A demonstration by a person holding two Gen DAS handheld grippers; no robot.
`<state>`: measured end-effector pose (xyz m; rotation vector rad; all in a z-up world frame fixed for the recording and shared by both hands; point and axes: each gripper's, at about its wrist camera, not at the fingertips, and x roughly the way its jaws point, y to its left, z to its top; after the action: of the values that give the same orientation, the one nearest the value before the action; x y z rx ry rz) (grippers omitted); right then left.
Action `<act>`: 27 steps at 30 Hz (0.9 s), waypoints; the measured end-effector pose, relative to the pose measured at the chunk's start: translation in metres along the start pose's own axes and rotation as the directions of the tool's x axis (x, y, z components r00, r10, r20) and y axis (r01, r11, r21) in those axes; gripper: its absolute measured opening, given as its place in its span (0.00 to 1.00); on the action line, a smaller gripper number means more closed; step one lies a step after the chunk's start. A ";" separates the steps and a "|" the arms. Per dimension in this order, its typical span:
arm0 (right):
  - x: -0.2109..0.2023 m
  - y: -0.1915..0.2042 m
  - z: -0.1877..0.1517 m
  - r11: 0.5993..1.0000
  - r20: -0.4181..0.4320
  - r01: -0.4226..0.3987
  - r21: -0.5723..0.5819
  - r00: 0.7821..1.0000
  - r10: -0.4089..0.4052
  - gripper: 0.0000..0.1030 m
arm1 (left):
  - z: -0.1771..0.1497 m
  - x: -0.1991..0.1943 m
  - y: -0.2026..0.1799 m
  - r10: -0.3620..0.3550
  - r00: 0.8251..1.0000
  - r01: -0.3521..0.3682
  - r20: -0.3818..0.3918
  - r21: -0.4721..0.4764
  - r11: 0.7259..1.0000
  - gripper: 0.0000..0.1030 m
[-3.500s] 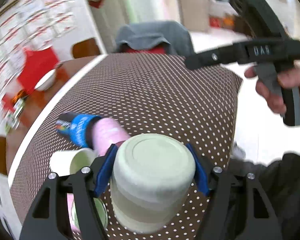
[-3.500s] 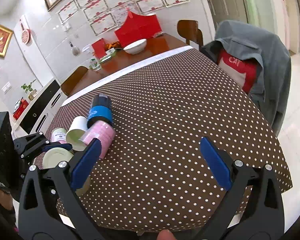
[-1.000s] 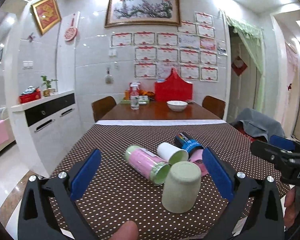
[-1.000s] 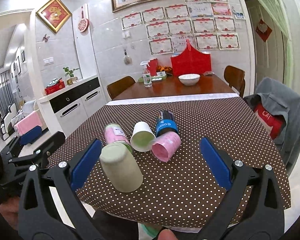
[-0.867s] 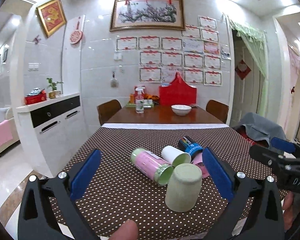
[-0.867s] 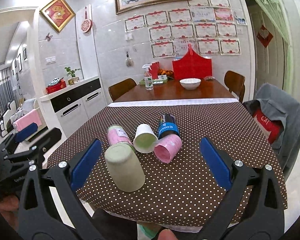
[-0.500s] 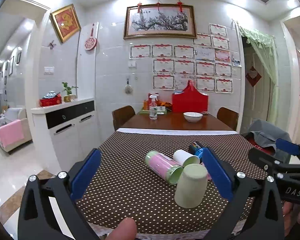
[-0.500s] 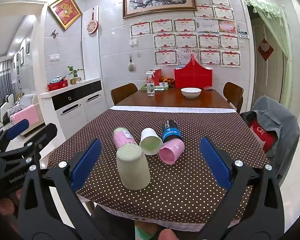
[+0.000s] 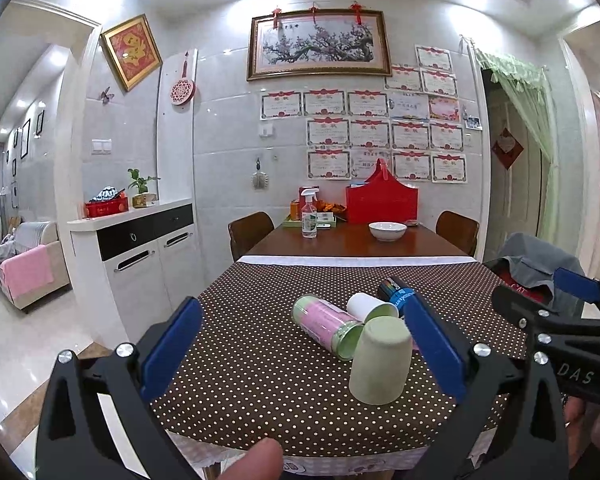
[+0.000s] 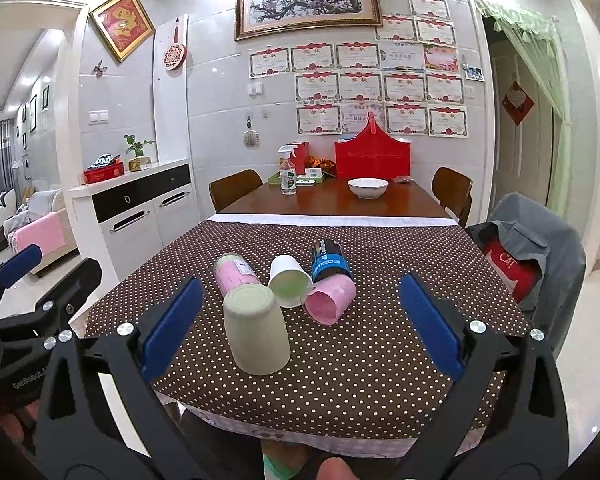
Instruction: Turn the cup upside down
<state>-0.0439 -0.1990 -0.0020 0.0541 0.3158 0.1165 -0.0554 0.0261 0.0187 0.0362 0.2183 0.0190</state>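
A pale green cup (image 9: 381, 360) stands upside down, mouth down, on the brown dotted tablecloth (image 9: 260, 380) near the table's front edge; it also shows in the right wrist view (image 10: 256, 330). My left gripper (image 9: 304, 344) is open and empty, held back from the table, with the cup ahead between its fingers towards the right. My right gripper (image 10: 300, 328) is open and empty, also back from the table edge, with the cup ahead towards its left finger. Each gripper shows at the edge of the other's view.
Behind the cup lie a pink-and-green cup (image 10: 236, 274), a white cup (image 10: 289, 286), a pink cup (image 10: 330, 298) and a blue-black can (image 10: 329, 265). A chair with a grey jacket (image 10: 528, 248) stands right. A bowl (image 10: 367, 187) and spray bottle (image 10: 287, 174) sit far back.
The left gripper let go of the green cup, which now stands upside down. Both grippers have drawn back and away from the table, so the cups look smaller and farther.
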 end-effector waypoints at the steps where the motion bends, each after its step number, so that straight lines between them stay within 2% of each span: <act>1: 0.000 0.000 0.000 1.000 -0.001 0.000 0.003 1.000 0.000 0.94 | 0.000 -0.001 0.000 0.002 1.000 -0.002 -0.001 0.000 1.000 0.96; 27: 0.002 0.001 -0.007 1.000 0.001 0.012 -0.006 1.000 -0.012 0.94 | 0.000 0.005 0.001 0.043 0.999 -0.043 -0.017 0.005 0.999 0.96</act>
<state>-0.0443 -0.1971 -0.0097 0.0458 0.3148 0.1052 -0.0507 0.0274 0.0178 0.0451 0.2349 0.0621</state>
